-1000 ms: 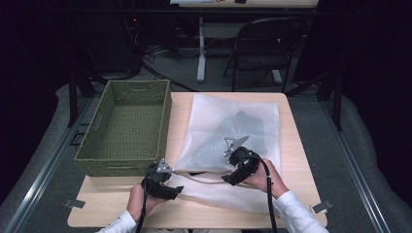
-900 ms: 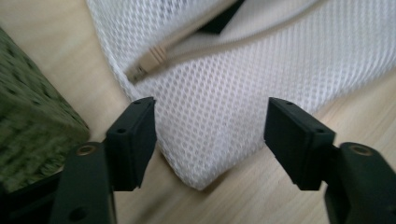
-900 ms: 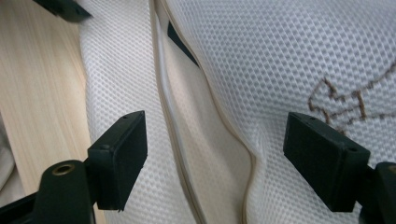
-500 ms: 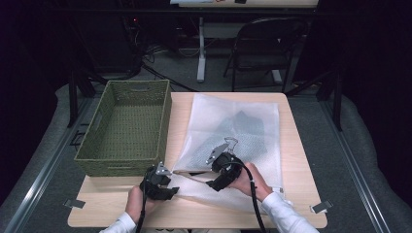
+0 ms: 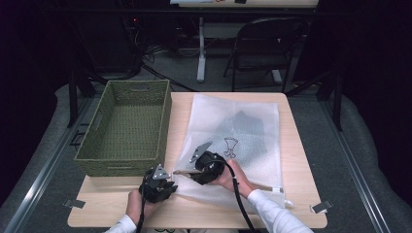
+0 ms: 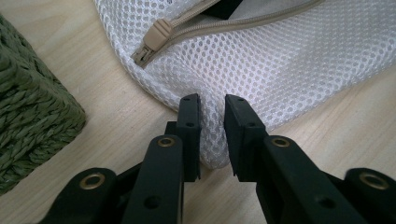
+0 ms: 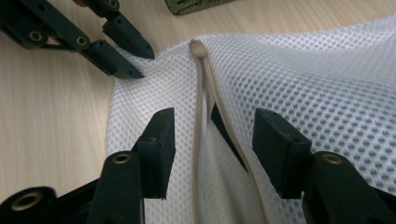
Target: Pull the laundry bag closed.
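Setting: dim lab or studio. Wooden table [image 5: 296,145] on grey carpet; folding chair [image 5: 265,48], floor cables [image 5: 155,68], dark surroundings.

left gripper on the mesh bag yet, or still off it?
Touching. The left gripper view shows the left gripper with both jaws pinching a fold at the mesh bag corner.

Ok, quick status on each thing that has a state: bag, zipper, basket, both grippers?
Mesh bag: flat on the table, dark item inside.
Zipper: partly open, slider at the corner.
Basket: upright, empty.
Left gripper: pinching the bag's corner.
Right gripper: open, straddling the zipper.
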Available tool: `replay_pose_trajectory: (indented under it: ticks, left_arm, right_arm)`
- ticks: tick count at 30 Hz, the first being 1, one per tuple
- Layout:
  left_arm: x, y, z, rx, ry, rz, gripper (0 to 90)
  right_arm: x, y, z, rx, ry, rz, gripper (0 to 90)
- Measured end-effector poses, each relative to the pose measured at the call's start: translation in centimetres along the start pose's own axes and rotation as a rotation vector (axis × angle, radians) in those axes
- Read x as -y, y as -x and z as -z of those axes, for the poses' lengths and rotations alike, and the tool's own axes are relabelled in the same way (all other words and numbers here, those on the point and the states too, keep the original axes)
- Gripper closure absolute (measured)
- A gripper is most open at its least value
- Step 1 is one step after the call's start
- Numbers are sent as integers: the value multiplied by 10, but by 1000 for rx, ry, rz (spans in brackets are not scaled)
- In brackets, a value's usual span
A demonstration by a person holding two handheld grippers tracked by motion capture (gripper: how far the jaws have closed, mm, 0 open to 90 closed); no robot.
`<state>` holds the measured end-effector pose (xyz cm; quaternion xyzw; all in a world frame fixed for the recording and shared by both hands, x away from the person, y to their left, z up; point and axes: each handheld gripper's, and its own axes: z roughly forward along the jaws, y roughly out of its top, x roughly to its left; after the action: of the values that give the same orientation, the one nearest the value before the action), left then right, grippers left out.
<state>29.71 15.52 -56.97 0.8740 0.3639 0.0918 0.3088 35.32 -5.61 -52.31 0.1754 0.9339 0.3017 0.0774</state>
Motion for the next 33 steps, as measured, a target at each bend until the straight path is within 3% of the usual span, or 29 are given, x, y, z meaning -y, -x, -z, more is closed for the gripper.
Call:
replay_pose_trajectory:
  ticks: [9,17,22,24,26,27,31,33]
  left_arm:
    - [2,-1,2,32,18,10,787]
    - [2,3,4,48,20,4,783]
    - [3,4,5,54,20,-2,778]
    - [3,4,6,59,20,2,773]
    - [3,4,6,60,20,1,764]
    - [2,5,6,62,18,1,757]
    - [-1,4,9,75,15,9,671]
    - [-4,2,13,92,22,45,563]
  right_arm:
    - [-16,-2,-22,-19,28,28,659]
    - [-29,-5,-49,-64,9,35,685]
    - [-30,-8,-60,-60,-16,56,778]
    - [-28,-11,-59,-48,2,73,805]
    - [-26,-14,-58,-41,-15,97,812]
    - [-25,-15,-57,-35,-8,89,813]
    - [-26,-18,-52,-22,10,99,815]
    - [-25,-19,-48,-13,18,106,814]
